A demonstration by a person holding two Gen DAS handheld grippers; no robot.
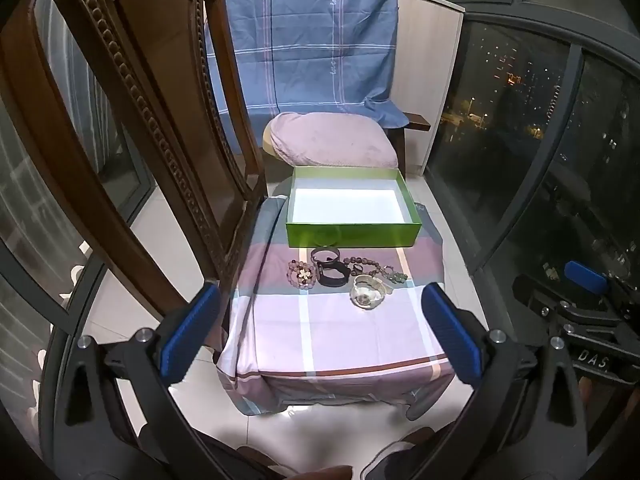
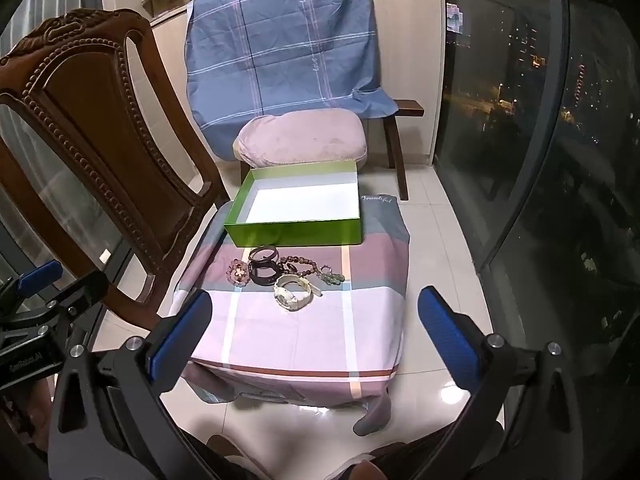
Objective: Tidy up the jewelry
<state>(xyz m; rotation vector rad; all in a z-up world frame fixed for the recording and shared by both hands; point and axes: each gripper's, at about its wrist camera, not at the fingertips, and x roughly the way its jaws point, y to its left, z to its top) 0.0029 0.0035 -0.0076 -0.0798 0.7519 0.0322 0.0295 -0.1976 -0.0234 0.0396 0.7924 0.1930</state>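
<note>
Left wrist view: the left gripper (image 1: 320, 320) hangs with jaws wide apart and nothing between them, above the checked cloth (image 1: 340, 340). The right gripper (image 2: 316, 324) is spread just as wide and bare. The jewelry (image 1: 344, 276), bracelets and what looks like a pale watch, sits clustered just before the empty green box (image 1: 352, 232).

carved wooden chair (image 1: 132, 120) left | blue plaid sheet (image 1: 308, 40) behind | pink cushion (image 1: 332, 140) below it | dark window (image 1: 540, 140) right
</note>
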